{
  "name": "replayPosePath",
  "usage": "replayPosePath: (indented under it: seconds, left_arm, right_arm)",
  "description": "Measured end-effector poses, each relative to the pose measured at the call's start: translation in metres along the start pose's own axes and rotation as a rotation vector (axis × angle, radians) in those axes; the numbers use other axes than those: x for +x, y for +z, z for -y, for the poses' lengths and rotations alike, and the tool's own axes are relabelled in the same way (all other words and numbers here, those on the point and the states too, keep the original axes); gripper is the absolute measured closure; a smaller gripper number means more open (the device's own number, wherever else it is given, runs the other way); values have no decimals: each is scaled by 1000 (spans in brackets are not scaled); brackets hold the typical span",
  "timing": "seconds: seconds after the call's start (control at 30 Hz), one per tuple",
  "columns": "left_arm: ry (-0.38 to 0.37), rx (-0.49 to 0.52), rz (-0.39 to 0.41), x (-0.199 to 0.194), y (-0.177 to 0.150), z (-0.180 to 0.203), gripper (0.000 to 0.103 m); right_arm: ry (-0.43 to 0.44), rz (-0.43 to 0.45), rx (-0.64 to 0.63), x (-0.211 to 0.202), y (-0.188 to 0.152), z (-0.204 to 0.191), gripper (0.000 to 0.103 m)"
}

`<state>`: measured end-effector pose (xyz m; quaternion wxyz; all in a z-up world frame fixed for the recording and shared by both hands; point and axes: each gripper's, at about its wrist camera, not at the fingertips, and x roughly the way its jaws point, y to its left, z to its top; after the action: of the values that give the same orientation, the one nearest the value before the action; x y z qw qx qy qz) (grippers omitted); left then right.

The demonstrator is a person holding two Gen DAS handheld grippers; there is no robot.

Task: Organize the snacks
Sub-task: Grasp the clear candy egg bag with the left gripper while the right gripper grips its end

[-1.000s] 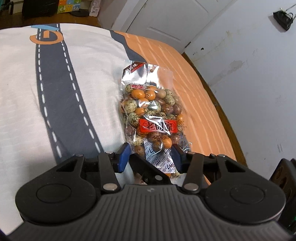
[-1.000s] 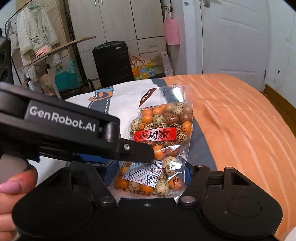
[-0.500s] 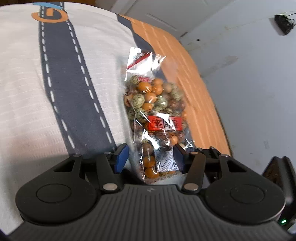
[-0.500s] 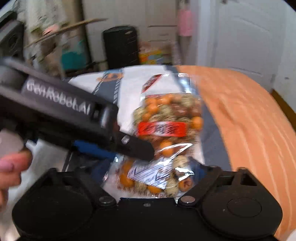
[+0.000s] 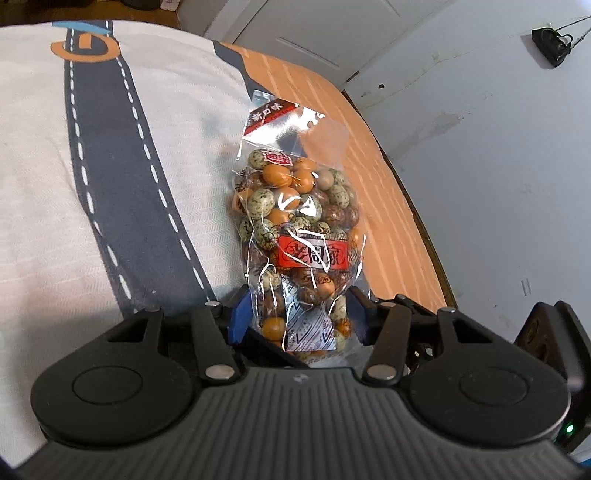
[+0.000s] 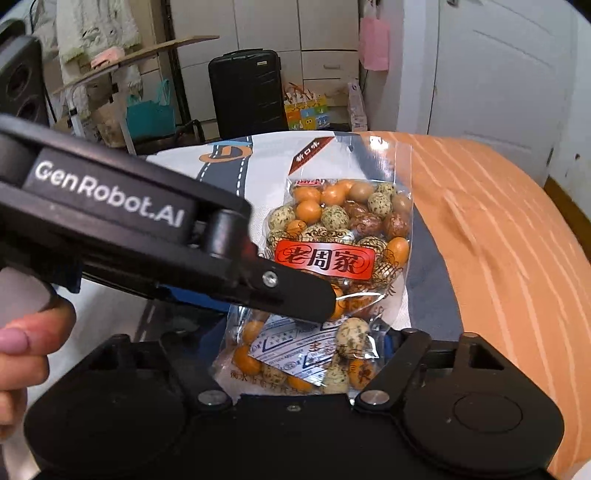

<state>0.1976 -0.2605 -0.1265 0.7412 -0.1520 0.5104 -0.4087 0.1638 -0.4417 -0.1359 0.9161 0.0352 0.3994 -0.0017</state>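
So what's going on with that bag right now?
A person works two grippers over the bed. The left gripper, jaws just eased slightly wider, pinches the lower part of the clear snack bag, holding it upright. The right gripper has just been closing its jaws around the bag's bottom end; whether they press on it is unclear.

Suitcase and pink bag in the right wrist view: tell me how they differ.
The suitcase is black and ribbed; the pink bag is plain and flat. The suitcase stands upright low down; the pink bag hangs higher. The suitcase looks far larger than the pink bag. Both sit beyond the bed, by the cabinets.
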Motion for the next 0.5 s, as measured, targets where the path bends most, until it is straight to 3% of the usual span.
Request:
replayPosePath:
  seconds: [0.23,0.5]
  left_arm:
    - [17,13,-31,-24,0,6,51]
    - [73,45,-68,-69,-11,10,52]
  right_arm:
    - [64,-23,80,-13,3,-7,26]
    - [122,-56,56,-42,6,-46,26]
